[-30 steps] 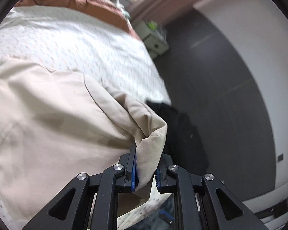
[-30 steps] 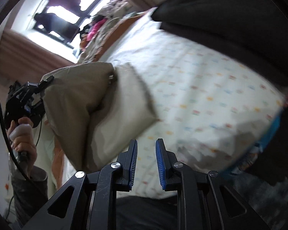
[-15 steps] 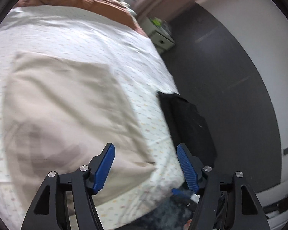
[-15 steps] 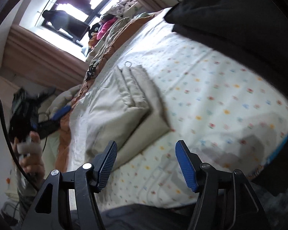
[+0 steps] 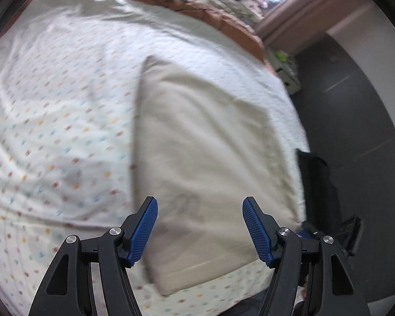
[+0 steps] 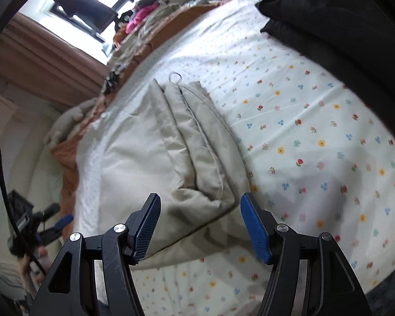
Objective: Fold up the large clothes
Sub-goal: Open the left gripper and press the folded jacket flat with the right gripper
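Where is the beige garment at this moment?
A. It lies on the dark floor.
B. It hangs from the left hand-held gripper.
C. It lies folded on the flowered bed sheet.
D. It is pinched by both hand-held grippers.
C: the beige garment rests in folded layers on the flowered bed sheet, and both hand-held grippers, left and right, stand open above it without touching it.

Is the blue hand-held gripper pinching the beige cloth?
No, the left hand-held gripper is open above the folded beige cloth.

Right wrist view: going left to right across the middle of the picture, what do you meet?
Black cable → rust-orange blanket edge → folded beige garment → white floral-print bedsheet.
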The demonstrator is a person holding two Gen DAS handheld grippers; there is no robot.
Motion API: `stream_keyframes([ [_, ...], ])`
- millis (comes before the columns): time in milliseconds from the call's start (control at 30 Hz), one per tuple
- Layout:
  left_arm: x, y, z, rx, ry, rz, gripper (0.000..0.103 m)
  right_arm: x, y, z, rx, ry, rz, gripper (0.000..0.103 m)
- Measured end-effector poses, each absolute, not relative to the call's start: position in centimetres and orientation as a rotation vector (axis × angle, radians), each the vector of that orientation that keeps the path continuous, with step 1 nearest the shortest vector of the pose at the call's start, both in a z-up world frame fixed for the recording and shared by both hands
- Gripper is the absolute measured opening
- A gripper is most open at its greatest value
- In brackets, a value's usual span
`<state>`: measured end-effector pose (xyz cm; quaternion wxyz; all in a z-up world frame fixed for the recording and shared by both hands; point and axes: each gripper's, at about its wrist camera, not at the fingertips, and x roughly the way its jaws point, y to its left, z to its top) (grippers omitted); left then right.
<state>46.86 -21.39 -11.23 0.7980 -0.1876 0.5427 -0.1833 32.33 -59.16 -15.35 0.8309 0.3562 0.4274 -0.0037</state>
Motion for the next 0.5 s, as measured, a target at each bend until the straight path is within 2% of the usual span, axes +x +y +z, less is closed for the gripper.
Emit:
stream_keyframes([
  [67,46.9,-21.0,-12.8,-0.390,1.191,-0.363,0.068,32.9,-58.5,-15.4,0.729,0.914,0.017,0.064],
  [100,46.9,-21.1,-13.7,-0.389,1.208,-0.354,0.068,32.9,-58.1,-15.3,0.701,0.911,0.009,0.058],
  [133,46.8,-21.0,-14.3,-0.390,1.223,-0.351,0.068,32.8,-57.9,-15.1,0.675,0.906,-0.002,0.039],
  [167,46.9,-21.1,-15.1,-0.393,1.240,-0.348,0.068,32.6,-57.8,-14.9,0.649,0.898,-0.018,0.025],
  [200,46.9,-21.3,-15.6,-0.395,1.255,-0.344,0.068,32.4,-57.9,-14.8,0.648,0.891,-0.015,0.015],
  [233,46.8,-21.4,-16.2,-0.394,1.266,-0.341,0.068,32.0,-58.3,-14.6,0.672,0.870,0.007,0.011],
  [500,47.3,-22.5,-17.2,-0.392,1.274,-0.374,0.068,28.9,-60.3,-14.3,0.737,0.786,-0.037,0.005],
])
